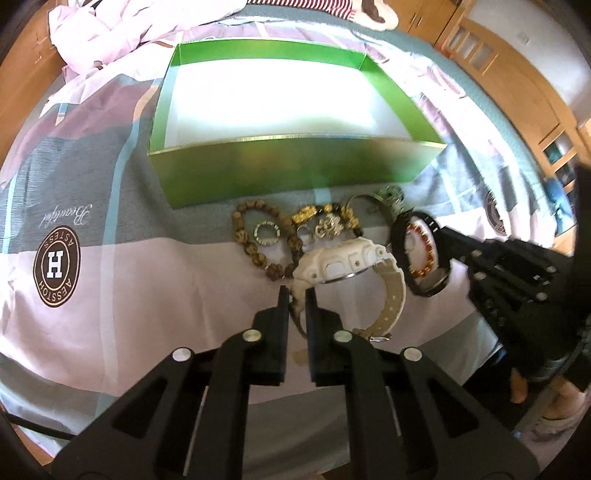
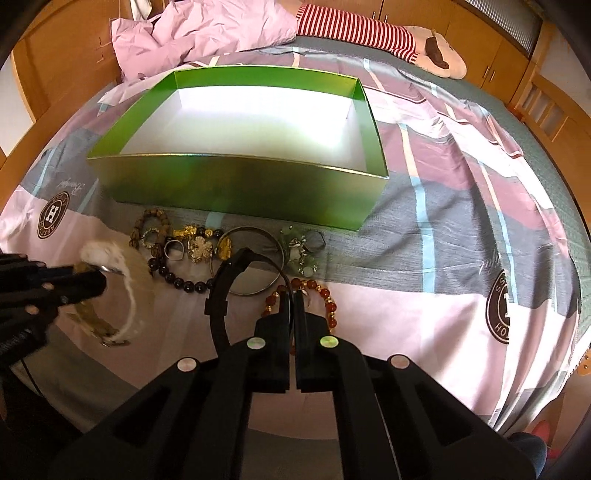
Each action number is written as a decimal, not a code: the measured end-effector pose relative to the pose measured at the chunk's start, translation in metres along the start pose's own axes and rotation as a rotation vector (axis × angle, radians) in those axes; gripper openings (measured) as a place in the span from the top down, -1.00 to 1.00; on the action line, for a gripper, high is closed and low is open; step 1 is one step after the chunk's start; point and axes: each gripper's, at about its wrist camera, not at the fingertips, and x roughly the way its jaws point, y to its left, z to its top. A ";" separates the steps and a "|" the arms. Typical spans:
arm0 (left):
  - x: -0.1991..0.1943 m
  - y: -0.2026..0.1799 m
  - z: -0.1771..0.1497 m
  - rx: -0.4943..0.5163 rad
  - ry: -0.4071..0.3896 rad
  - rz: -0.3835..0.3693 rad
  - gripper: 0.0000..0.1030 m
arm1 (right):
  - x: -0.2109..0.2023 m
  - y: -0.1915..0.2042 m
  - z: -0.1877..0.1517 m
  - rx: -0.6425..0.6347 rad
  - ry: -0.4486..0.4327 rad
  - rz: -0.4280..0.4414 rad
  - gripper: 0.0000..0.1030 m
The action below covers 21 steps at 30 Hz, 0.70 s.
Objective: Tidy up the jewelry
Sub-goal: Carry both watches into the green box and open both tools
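Observation:
My left gripper (image 1: 297,295) is shut on the strap of a white watch (image 1: 340,262), which hangs a little above the bedspread. My right gripper (image 2: 291,300) is shut on the thin band of a black watch (image 2: 221,295), also raised off the cloth. In the left wrist view the right gripper (image 1: 448,247) holds the black watch (image 1: 428,291) to the right of the white one. Seen from the right wrist, the left gripper (image 2: 98,282) and the white watch (image 2: 107,254) are blurred. An open green box (image 1: 295,173) with a white floor stands just behind the jewelry row.
On the bedspread lie a brown bead bracelet (image 1: 240,229), a ring (image 1: 266,232), gold beads (image 1: 306,215), a silver bangle (image 2: 275,242), an amber bead bracelet (image 2: 327,295), dark beads (image 2: 184,283) and a green flower piece (image 2: 299,251). Crumpled pink cloth (image 2: 207,29) lies behind the box.

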 end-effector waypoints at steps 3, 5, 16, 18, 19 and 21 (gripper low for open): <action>-0.010 0.014 -0.001 -0.025 -0.006 -0.012 0.83 | 0.002 0.002 -0.003 0.004 0.004 0.007 0.95; -0.011 0.017 0.002 -0.039 -0.011 -0.009 0.83 | 0.001 0.002 -0.002 0.003 -0.001 0.008 0.95; -0.051 0.032 0.083 -0.120 -0.203 -0.041 0.82 | -0.048 -0.014 0.063 0.035 -0.232 0.030 0.95; -0.041 0.036 0.098 -0.138 -0.219 -0.023 0.82 | -0.041 -0.019 0.078 0.053 -0.246 0.021 0.95; -0.031 0.039 0.105 -0.149 -0.218 -0.014 0.82 | -0.034 -0.022 0.086 0.063 -0.241 0.024 0.95; -0.014 0.047 0.114 -0.175 -0.197 -0.008 0.82 | -0.020 -0.024 0.098 0.071 -0.229 0.029 0.95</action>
